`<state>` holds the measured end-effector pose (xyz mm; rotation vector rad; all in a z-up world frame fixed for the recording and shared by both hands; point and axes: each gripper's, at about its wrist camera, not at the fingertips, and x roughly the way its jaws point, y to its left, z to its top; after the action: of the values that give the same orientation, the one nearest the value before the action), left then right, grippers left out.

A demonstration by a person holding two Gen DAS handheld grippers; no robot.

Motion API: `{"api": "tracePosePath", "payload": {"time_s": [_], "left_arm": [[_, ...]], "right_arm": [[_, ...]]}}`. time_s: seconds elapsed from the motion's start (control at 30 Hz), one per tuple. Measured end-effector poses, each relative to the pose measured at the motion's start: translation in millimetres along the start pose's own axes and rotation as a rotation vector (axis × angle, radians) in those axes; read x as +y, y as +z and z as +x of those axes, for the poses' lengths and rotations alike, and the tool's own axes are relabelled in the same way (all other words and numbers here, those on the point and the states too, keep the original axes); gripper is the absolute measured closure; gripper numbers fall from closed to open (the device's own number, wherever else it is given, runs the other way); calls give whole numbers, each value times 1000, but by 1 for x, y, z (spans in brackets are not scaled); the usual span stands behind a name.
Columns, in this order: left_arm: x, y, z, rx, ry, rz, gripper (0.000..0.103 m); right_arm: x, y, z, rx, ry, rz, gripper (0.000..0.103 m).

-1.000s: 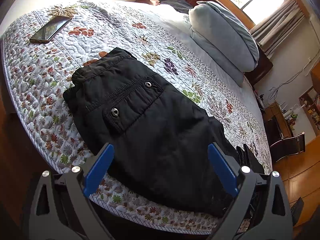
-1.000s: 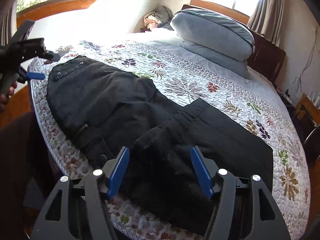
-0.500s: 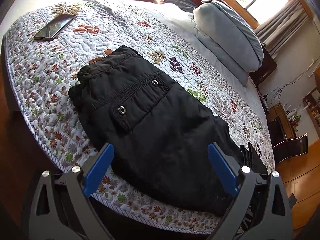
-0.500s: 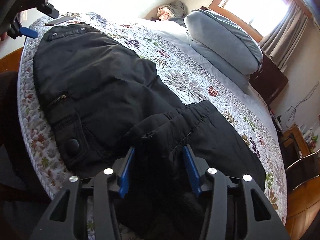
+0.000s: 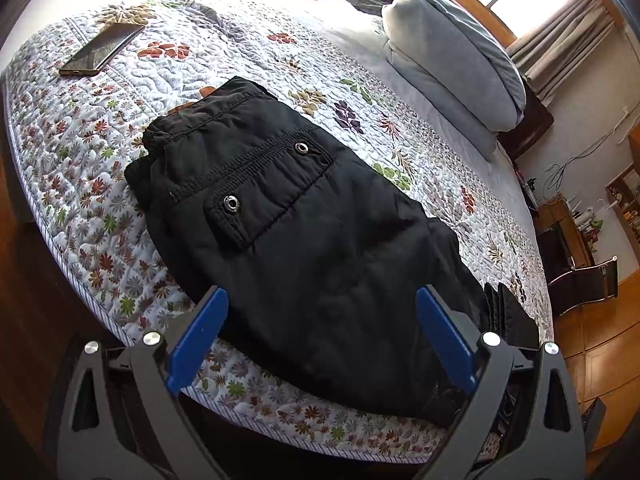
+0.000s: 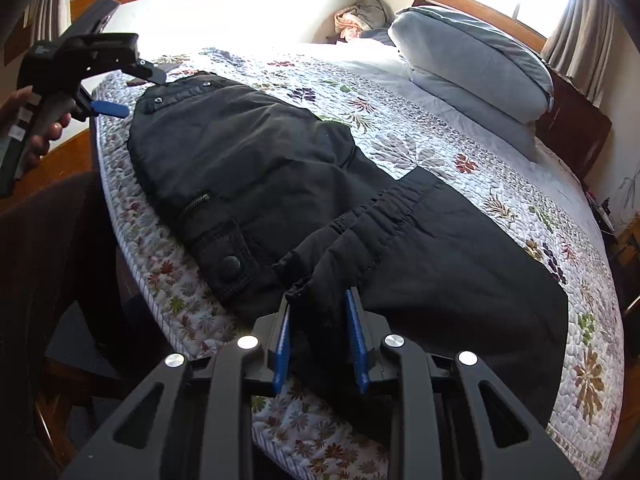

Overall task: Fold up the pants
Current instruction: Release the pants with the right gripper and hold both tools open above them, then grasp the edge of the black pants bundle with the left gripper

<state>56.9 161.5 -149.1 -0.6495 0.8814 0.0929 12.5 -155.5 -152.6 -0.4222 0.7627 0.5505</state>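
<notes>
Black pants [image 5: 304,232] lie flat on the floral quilt, waistband at the far left, legs running right. In the right wrist view the pants [image 6: 248,168] have their leg ends folded back over the legs. My left gripper [image 5: 320,304] is open and empty, hovering above the seat of the pants near the bed edge. It also shows in the right wrist view [image 6: 108,108], held off the bed's left corner. My right gripper [image 6: 318,300] is shut on the bunched hem of the pants leg [image 6: 320,276] at the bed's front edge.
The quilted bed [image 5: 100,168] fills both views. A phone [image 5: 102,50] lies at the far left corner. Grey pillows [image 5: 452,60] are stacked at the headboard. A chair [image 5: 580,284] and wood floor lie past the bed's right side.
My right gripper has closed from wide open onto the hem of the pants leg. My left gripper has stayed open and drifted slightly above the pants.
</notes>
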Motion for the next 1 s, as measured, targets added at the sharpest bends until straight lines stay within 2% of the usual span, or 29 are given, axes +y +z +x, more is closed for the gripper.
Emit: {"api": "tracePosePath", "payload": {"time_s": [0.2,0.27,0.33,0.4,0.47,0.57,0.63,0.67,0.77,0.9,1.0], "left_arm": [[16,-3,10,37,16,-45,8],[32,-1,13,53,24,-114,8],[55,-1,14,68,13,-228,8],[80,-3,15,82,-22,-344,8],[100,-3,19,96,-64,-426,8],[122,3,30,128,-164,-509,8],[130,6,34,132,-198,-550,8],[133,6,35,137,-214,-567,8],[138,5,35,128,-288,-606,8],[140,-2,41,141,-451,-679,8],[142,-6,51,156,-461,-714,8]], "right_arm": [[-3,6,12,-9,-8,14,76],[-3,6,13,-4,-6,7,75],[-3,6,12,-5,-7,9,73],[-1,7,10,-12,-5,9,63],[1,8,9,-14,-7,6,63],[0,12,5,-12,26,21,58],[-3,17,-3,-29,80,64,48],[-5,19,-9,-42,103,86,39],[-13,27,-25,-83,143,146,38],[-28,36,-41,-134,145,225,38],[-32,42,-44,-150,127,248,38]]}}
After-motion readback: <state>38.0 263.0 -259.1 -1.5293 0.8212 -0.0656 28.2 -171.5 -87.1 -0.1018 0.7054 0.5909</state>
